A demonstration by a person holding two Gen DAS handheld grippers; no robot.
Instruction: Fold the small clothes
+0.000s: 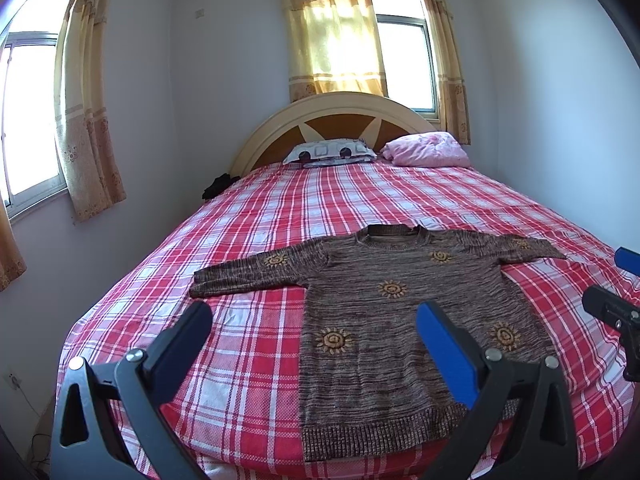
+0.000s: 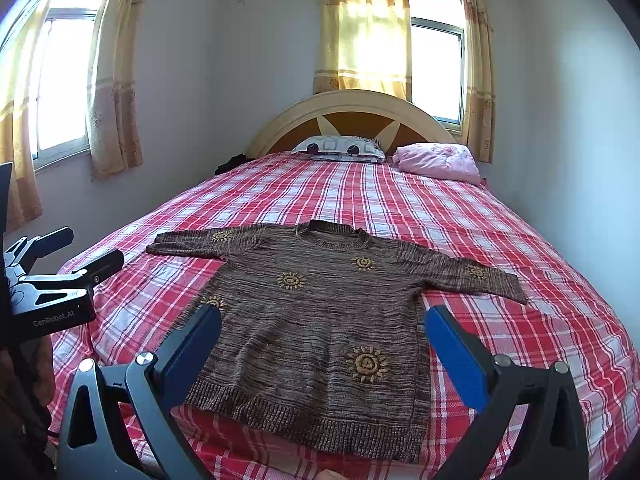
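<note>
Both sets of jaws stand spread wide and hold nothing: the left gripper (image 1: 314,322) hangs above the sweater's (image 1: 400,320) hem-side left half, the right gripper (image 2: 324,326) above its lower body. That brown marled knit sweater (image 2: 320,320), dotted with yellow sun motifs, lies flat and face up near the foot of the red plaid bed (image 2: 400,208), sleeves stretched out to either side, collar pointing toward the headboard (image 2: 352,116). A clean first fold probably means pinching one sleeve's cuff and shoulder together, then carrying it across the chest without dragging the loose knit into wrinkles.
</note>
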